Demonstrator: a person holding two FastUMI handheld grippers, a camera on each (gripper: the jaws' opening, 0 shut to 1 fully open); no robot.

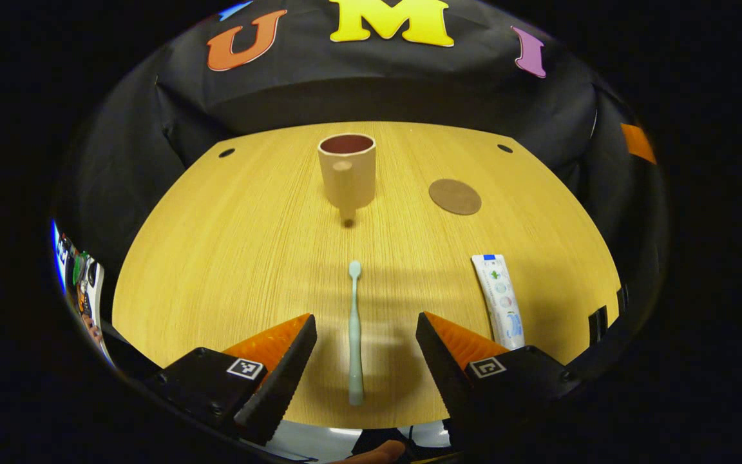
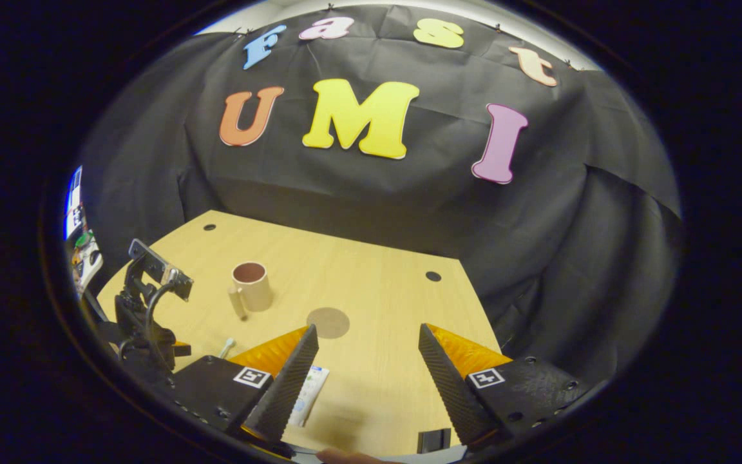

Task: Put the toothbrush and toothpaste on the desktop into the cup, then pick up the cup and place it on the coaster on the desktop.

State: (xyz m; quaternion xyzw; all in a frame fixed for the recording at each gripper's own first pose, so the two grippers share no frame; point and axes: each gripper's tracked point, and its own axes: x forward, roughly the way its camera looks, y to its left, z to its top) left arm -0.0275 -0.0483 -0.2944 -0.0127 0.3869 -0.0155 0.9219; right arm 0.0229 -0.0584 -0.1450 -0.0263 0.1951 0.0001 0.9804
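Toothbrush (image 1: pixel 355 335) on desktop (image 1: pixel 229 258); cup (image 1: pixel 347 169) upright, interior empty

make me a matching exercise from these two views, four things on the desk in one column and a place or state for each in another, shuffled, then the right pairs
Things
1. toothbrush
2. toothpaste
3. cup
4. coaster

Places or states
A. stands upright at the far side of the desk, nothing in it
B. flat brown disc, bare, beside the cup
C. lies between the open fingers of the left gripper, untouched
D. lies flat near the front edge, under the right gripper

Pairs: 1-C, 2-D, 3-A, 4-B
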